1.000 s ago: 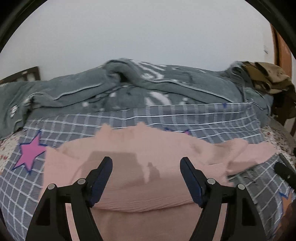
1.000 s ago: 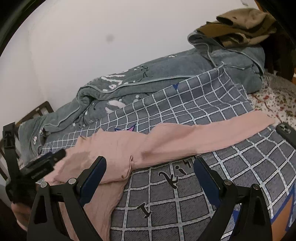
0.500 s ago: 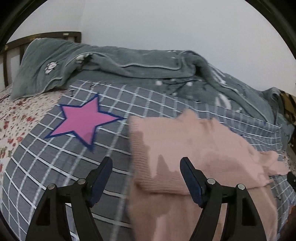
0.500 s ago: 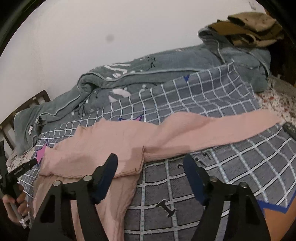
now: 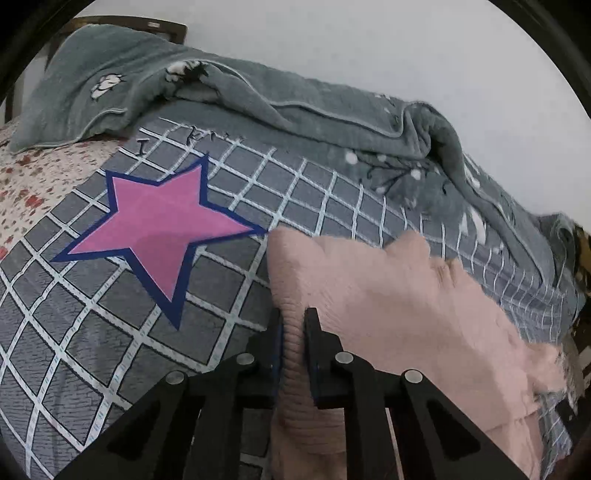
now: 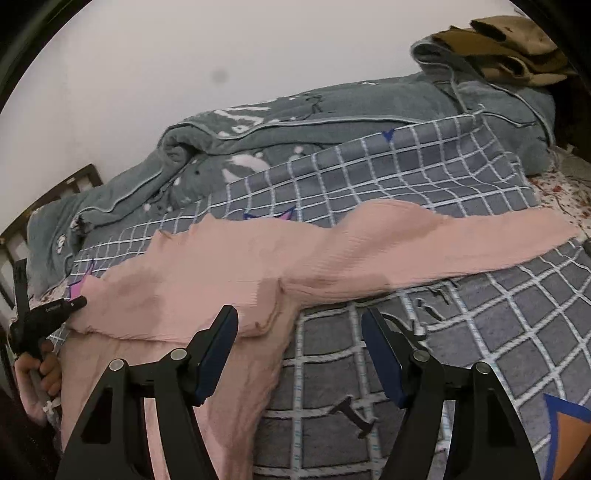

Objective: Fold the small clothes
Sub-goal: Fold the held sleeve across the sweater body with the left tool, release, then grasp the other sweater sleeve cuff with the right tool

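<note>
A pink knit garment point(image 5: 388, 295) lies on a grey checked bedspread point(image 5: 110, 314), folded over itself, with one sleeve stretched out to the right point(image 6: 480, 243). My left gripper point(image 5: 293, 317) is shut on the garment's ribbed left edge, beside a pink star print point(image 5: 159, 225). It also shows at the far left of the right wrist view point(image 6: 79, 303), at the garment's left corner. My right gripper point(image 6: 299, 325) is open and empty, low over the garment's folded edge point(image 6: 258, 325) where the sleeve meets the body.
A rumpled grey blanket point(image 6: 332, 122) lies along the wall behind the bedspread. Brown clothes point(image 6: 506, 48) sit on it at the far right. A floral sheet point(image 5: 33, 184) shows at the left, with a dark headboard point(image 5: 147, 27) behind.
My left gripper swung left to the garment's left edge and closed on it. My right gripper moved slightly closer over the folded edge and stayed open.
</note>
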A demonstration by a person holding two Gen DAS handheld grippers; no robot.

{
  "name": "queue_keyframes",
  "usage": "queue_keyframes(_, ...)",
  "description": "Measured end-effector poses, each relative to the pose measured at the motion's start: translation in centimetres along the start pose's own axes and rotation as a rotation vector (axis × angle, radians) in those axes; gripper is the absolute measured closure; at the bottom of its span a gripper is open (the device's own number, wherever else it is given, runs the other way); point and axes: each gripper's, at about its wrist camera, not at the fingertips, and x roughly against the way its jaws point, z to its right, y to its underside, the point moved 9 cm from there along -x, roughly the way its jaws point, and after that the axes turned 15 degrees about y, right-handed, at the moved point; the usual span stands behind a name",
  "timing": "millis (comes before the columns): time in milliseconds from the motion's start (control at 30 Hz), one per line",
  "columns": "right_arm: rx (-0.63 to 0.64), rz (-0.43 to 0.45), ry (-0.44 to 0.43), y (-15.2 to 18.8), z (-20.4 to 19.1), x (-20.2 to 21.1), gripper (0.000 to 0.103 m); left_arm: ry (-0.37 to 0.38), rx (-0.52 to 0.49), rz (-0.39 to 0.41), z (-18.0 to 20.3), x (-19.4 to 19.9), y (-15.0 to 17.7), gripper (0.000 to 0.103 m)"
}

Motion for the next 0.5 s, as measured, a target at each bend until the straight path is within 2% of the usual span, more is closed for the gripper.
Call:
queue_keyframes(133, 0.07, -0.059, 0.004, 1.0, -1.6, -1.6, 0.034, -0.021, -0.017, -0.021, 0.2, -0.1, 0.6, 0.078)
queue_keyframes(267, 0.116, -0.127, 0.084, 2.4, -1.8, -3.8, 0.034, -0.01, -0.022, -0.026, 0.3, 0.4, 1.3, 0.053)
queue_keyframes(367, 0.126, -0.097, 0.089, 2.1, -1.8, -3.0, 0.034, -0.029, -0.078, -0.023, 1.0, 0.5, 1.8, 0.043)
queue_keyframes(500, 0.136, -0.042, 0.095, 1.4, -1.0, -1.2, 0.034, -0.077, -0.146, -0.051, 1.6, 0.0, 2.2, 0.037)
